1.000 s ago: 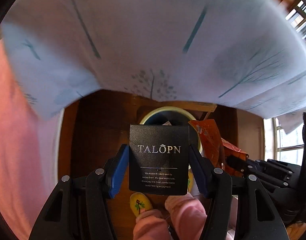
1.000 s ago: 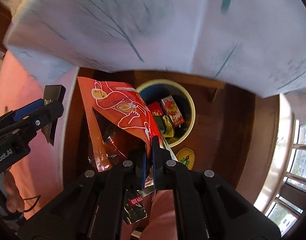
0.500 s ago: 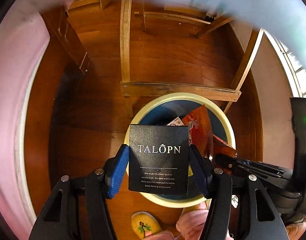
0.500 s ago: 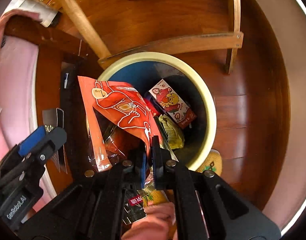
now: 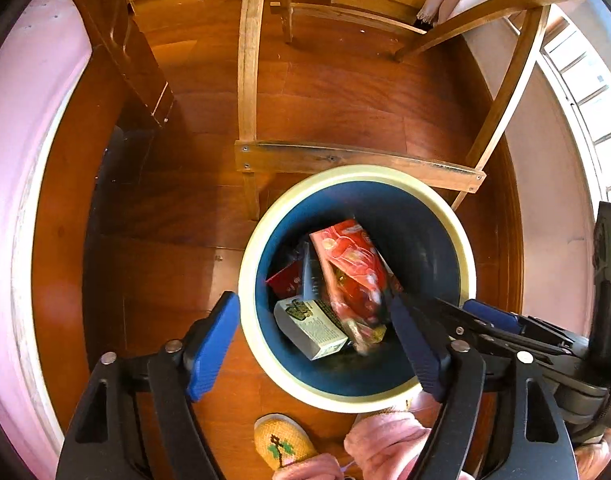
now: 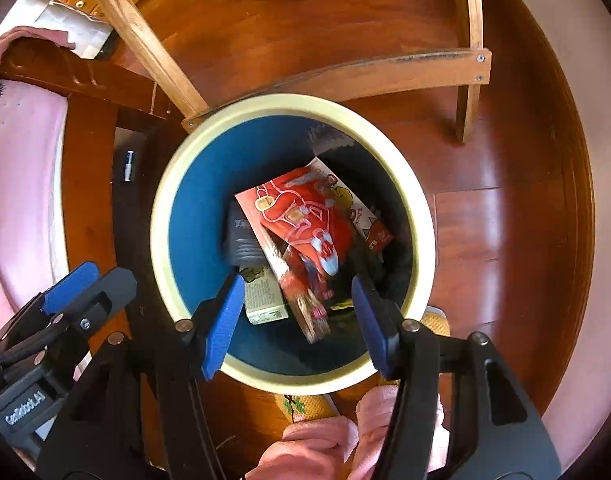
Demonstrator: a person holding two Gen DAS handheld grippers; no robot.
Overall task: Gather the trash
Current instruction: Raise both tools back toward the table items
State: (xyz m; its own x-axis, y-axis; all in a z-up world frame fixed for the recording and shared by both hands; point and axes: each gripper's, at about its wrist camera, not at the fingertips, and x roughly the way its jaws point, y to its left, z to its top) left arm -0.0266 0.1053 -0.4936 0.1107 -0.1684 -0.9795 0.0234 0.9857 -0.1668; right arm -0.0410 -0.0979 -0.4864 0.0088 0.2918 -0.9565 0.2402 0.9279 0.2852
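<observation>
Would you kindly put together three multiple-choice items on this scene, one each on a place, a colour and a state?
1. Where is the red snack bag?
A. On the floor
B. Inside the bin
C. Between the right tongs

2. What colour is the bin's inner wall?
A. Blue
B. Green
C. White

3. How do the left tongs stand?
A. Shut on a black card
B. Shut on nothing
C. Open and empty

Key: 1 B, the bag lies among the other trash below the cream rim; 2 A, the wall under the rim is blue; 3 C, the blue pads stand wide apart with nothing between them.
</observation>
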